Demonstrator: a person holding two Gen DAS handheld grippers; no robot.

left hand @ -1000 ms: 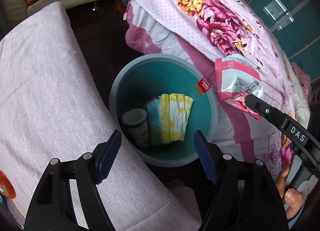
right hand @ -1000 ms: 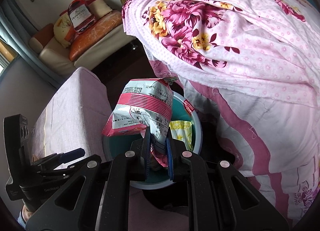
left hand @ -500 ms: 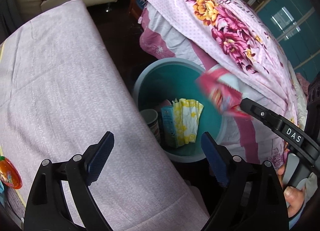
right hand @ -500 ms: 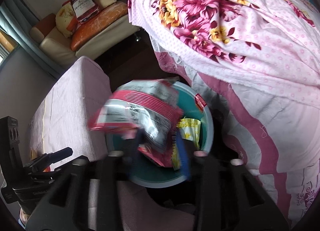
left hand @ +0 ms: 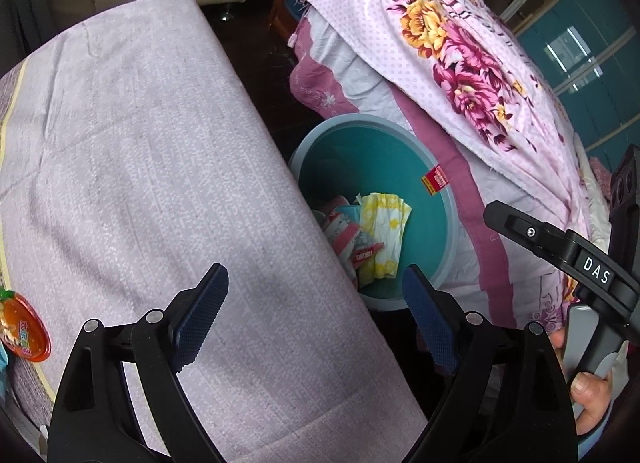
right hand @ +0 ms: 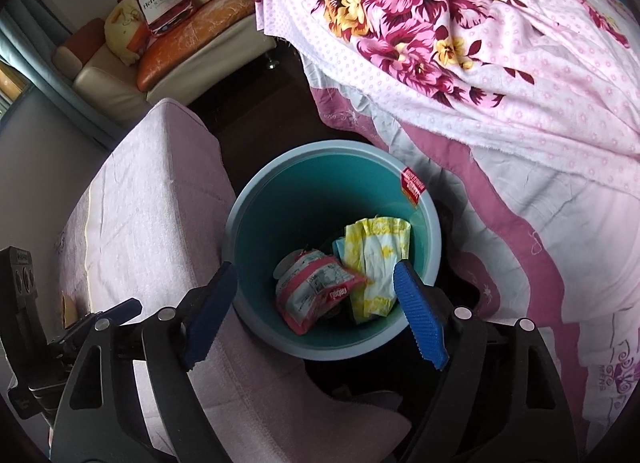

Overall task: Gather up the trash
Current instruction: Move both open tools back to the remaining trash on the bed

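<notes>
A teal bin [right hand: 264,199] [left hand: 400,143] stands on the dark floor between a pink-covered bench and a bed. Inside it lie a red and silver snack wrapper [right hand: 316,291] [left hand: 352,241] and a yellow and white wrapper [right hand: 376,259] [left hand: 384,231]. My right gripper [right hand: 314,309] hovers over the bin, its jaws opening, with nothing between them. Over the bench edge, left of the bin, my left gripper [left hand: 316,315] stands open and empty. An orange round wrapper [left hand: 24,327] lies on the bench at the far left.
The pink-covered bench [left hand: 140,163] fills the left. A bed with a floral pink blanket [right hand: 460,31] rises on the right. A sofa with an orange cushion [right hand: 192,51] stands at the back. A hand [left hand: 588,391] grips the right tool's handle.
My right gripper opened and let go of the red and silver wrapper, which fell into the bin. My left gripper opened a little wider and shifted left over the bench.
</notes>
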